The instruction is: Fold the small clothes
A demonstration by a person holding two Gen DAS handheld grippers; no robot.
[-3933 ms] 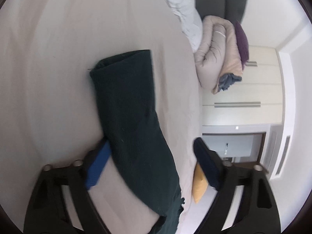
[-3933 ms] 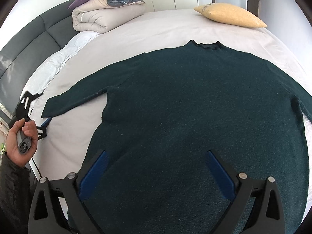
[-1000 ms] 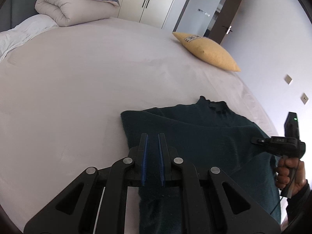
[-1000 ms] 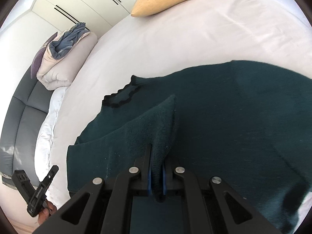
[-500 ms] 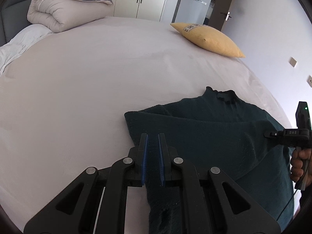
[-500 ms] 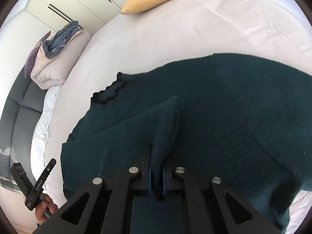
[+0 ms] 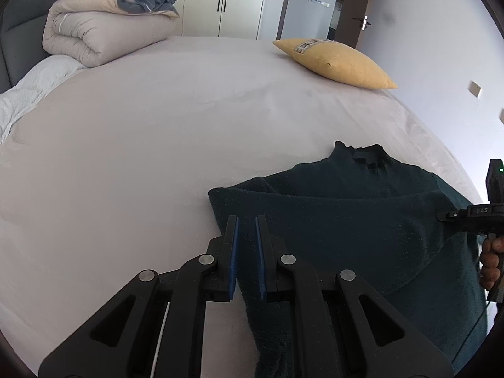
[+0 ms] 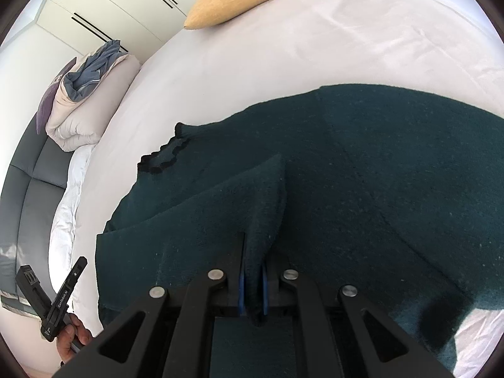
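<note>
A dark green sweater [image 7: 346, 220] lies on the pale bed sheet [image 7: 141, 157], its left side folded over its body; its collar [image 7: 365, 154] points to the far side. My left gripper [image 7: 246, 236] is shut on the sweater's folded left edge, with cloth between the blue pads. My right gripper [image 8: 253, 271] is shut on a raised fold of the sweater [image 8: 362, 189], which covers the lower half of the right wrist view. The right gripper also shows in the left wrist view [image 7: 472, 214], at the sweater's right side.
A yellow pillow [image 7: 334, 63] lies at the far right of the bed. A folded beige duvet with a grey cloth on it [image 7: 104, 28] sits at the far left by the grey headboard [image 8: 28, 195]. White wardrobes [image 7: 220, 0] stand behind.
Both grippers stay shut on the sweater. The cloth has slid a little toward the near edge, and both views have shifted slightly. Earlier the sweater lay spread flat with both grippers open.
</note>
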